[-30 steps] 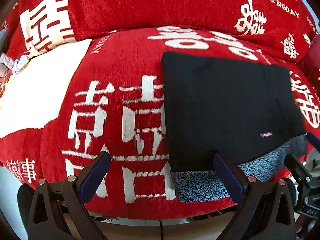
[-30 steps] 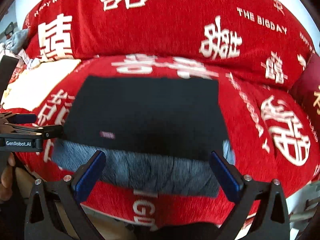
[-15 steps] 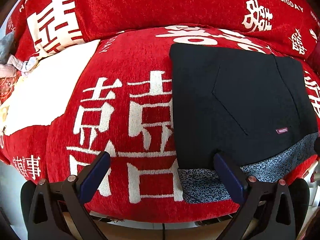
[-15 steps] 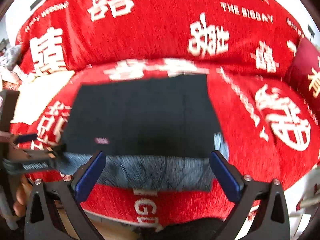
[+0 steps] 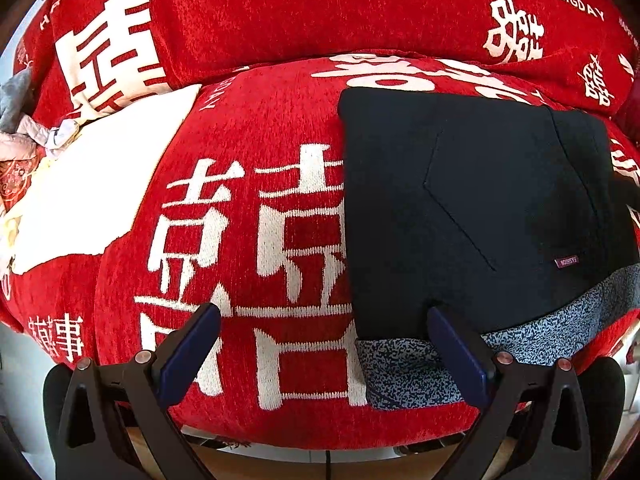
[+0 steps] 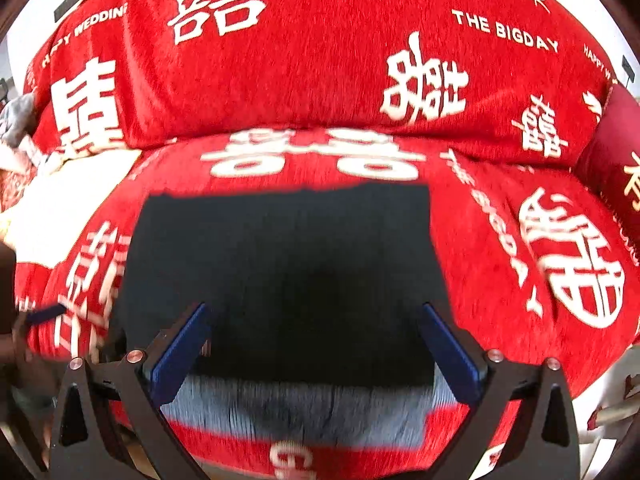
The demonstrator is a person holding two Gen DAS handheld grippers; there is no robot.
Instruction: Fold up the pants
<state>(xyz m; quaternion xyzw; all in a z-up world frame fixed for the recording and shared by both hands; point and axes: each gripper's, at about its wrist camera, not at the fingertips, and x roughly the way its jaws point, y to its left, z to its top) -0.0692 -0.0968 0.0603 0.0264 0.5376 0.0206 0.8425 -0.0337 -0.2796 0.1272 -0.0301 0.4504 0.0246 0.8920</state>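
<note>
The black pants (image 5: 472, 208) lie folded into a flat rectangle on the red sofa seat, with a speckled grey waistband strip (image 5: 404, 368) along the near edge and a small label at the right. In the right wrist view the pants (image 6: 288, 272) fill the middle. My left gripper (image 5: 324, 352) is open and empty, near the pants' front left corner. My right gripper (image 6: 316, 344) is open and empty, in front of the pants' near edge. The left gripper shows blurred at the left edge of the right wrist view (image 6: 40, 316).
The sofa (image 5: 248, 208) has a red cover with white characters and a backrest behind. A white patch (image 5: 92, 196) and some crumpled cloth (image 5: 20, 128) lie at the left. A dark red cushion (image 6: 616, 148) sits at the right. The floor shows below the seat's front edge.
Both grippers have drawn back and shifted a little; the pants lie still. The right view has tilted up, and the left gripper has slid to its left edge.
</note>
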